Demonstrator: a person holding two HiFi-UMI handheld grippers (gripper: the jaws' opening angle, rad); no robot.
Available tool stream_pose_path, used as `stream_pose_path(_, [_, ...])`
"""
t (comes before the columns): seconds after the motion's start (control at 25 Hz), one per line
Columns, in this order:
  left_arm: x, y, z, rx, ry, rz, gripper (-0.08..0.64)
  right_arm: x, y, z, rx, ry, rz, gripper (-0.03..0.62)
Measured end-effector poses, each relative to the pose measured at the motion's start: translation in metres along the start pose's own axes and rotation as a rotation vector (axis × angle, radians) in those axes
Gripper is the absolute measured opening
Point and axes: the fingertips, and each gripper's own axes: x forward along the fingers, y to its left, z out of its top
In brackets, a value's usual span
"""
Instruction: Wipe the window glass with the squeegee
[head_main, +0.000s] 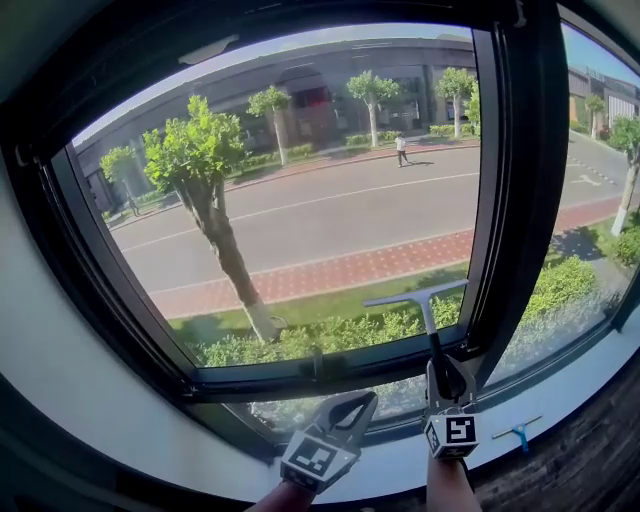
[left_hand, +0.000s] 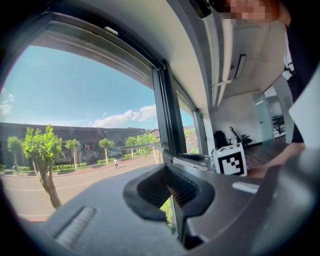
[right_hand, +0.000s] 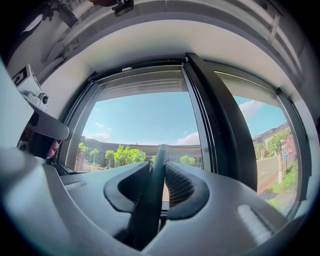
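Our right tongs (head_main: 446, 375) clench the dark handle of the slim grey T-shaped squeegee (head_main: 417, 296), its blade low on the black-framed window glass (head_main: 300, 210), at five o'clock. Our left tongs (head_main: 352, 408) hang clenched, empty. A tilted blade could lose contact and streak.
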Motion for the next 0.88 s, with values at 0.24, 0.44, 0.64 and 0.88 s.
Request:
stream_pose_path(0.24, [-0.003, -0.002, -0.007, 0.002, 0.006, 0.001, 0.0, -0.007, 0.002, -0.03, 0.007, 0.053, 0.003, 0.1])
stream_pose_path(0.44, [-0.006, -0.003, -0.011, 0.0, 0.015, -0.001, 0.001, -0.012, 0.004, -0.05, 0.019, 0.096, 0.002, 0.1])
stream_pose_path(0.64, [-0.009, -0.001, -0.013, -0.004, 0.021, 0.001, 0.0, -0.016, 0.006, -0.068, 0.04, 0.134, 0.002, 0.1])
stream_pose_path(0.88, [-0.013, 0.001, -0.016, -0.006, 0.025, 0.004, 0.0, -0.021, 0.008, -0.089, 0.065, 0.181, 0.004, 0.1])
